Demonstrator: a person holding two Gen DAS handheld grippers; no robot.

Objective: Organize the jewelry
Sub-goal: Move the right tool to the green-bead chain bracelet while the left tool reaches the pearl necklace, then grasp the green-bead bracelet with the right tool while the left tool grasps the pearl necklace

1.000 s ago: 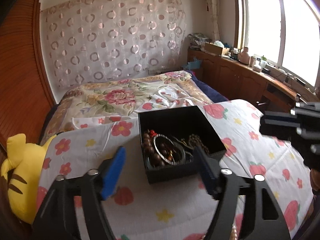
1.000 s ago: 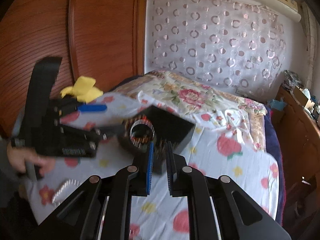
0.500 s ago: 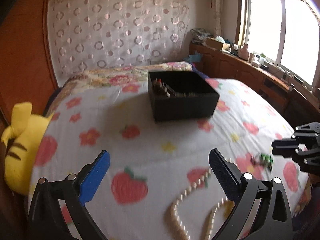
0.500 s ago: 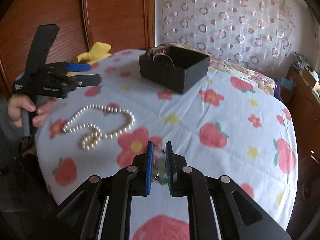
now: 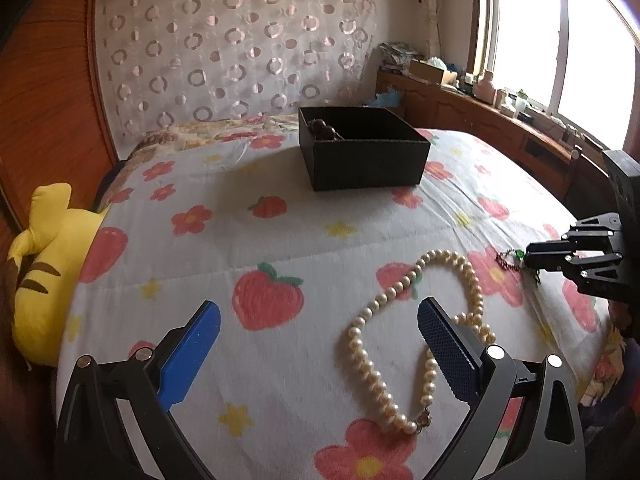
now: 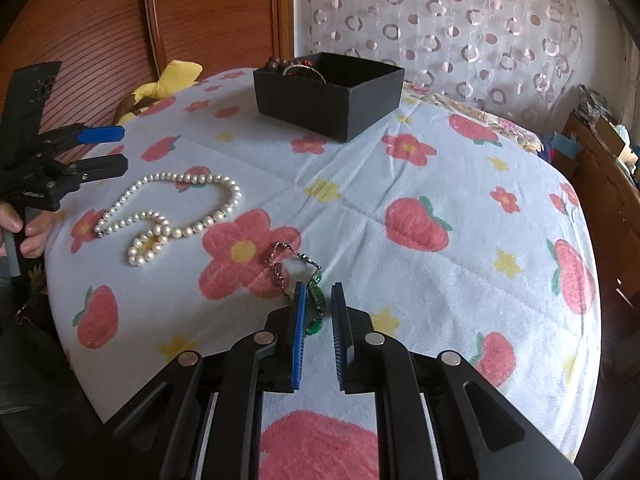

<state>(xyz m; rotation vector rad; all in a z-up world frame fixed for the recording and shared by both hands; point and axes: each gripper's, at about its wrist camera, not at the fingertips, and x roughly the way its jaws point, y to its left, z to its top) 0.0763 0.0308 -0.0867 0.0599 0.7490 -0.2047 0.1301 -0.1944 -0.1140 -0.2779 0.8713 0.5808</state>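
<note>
A bedroom in a home. A bed (image 5: pixel 280 216) fills the room, spread with a quilt (image 6: pixel 460 280) printed with strawberries and flowers. A yellow plush toy (image 5: pixel 44 264) lies at its left edge against wood panelling (image 5: pixel 44 112). A patterned curtain (image 5: pixel 240 52) hangs at the far wall, and a cluttered wooden cabinet (image 5: pixel 460 108) runs under the window (image 5: pixel 560 40) on the right.

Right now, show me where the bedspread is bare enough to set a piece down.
Bare bedspread lies between the black box and the right gripper, and on to its far right edge. The near left is crowded: the pearl necklace, the green-stone chain and the open left gripper.
</note>
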